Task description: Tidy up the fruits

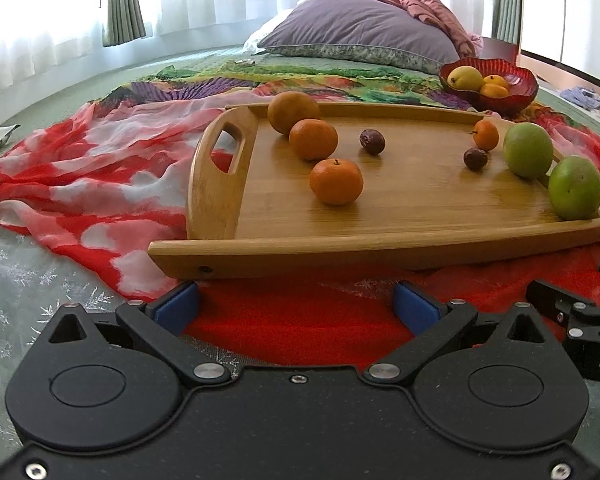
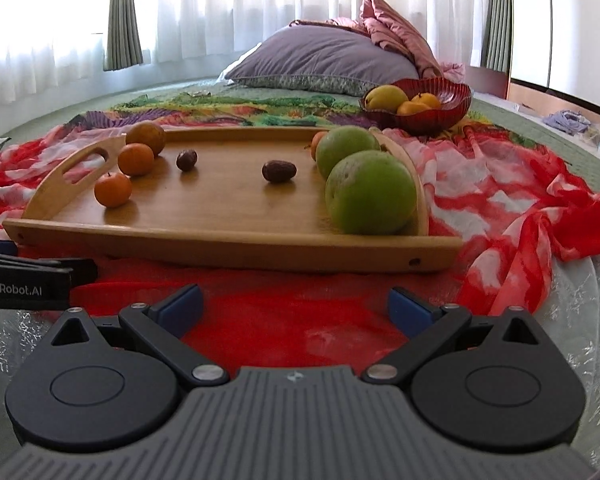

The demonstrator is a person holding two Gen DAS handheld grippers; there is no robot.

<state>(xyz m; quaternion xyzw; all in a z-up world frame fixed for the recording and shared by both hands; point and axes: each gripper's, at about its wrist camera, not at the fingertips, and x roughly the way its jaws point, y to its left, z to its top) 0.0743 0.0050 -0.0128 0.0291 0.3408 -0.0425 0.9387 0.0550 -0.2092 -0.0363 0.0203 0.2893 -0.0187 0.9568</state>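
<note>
The two large round green fruits (image 2: 370, 192) sit at the right end of the rectangular bamboo serving tray (image 2: 228, 208) on the bed, just ahead and slightly right of the right tool (image 2: 294, 306), so that hand looks nearer to them. The small round orange tangerines (image 1: 336, 182) lie ahead of the left tool (image 1: 296, 306). Both tools stand wide open and empty, short of the tray's near rim. The red ribbed glass bowl (image 2: 452, 100) lies beyond.

tan wooden tray (image 1: 380, 208); orange mandarins (image 1: 336, 182); green fruits (image 2: 370, 192); red bowl (image 1: 516, 84) at 2 o'clock; red-white scarf (image 1: 80, 176).
</note>
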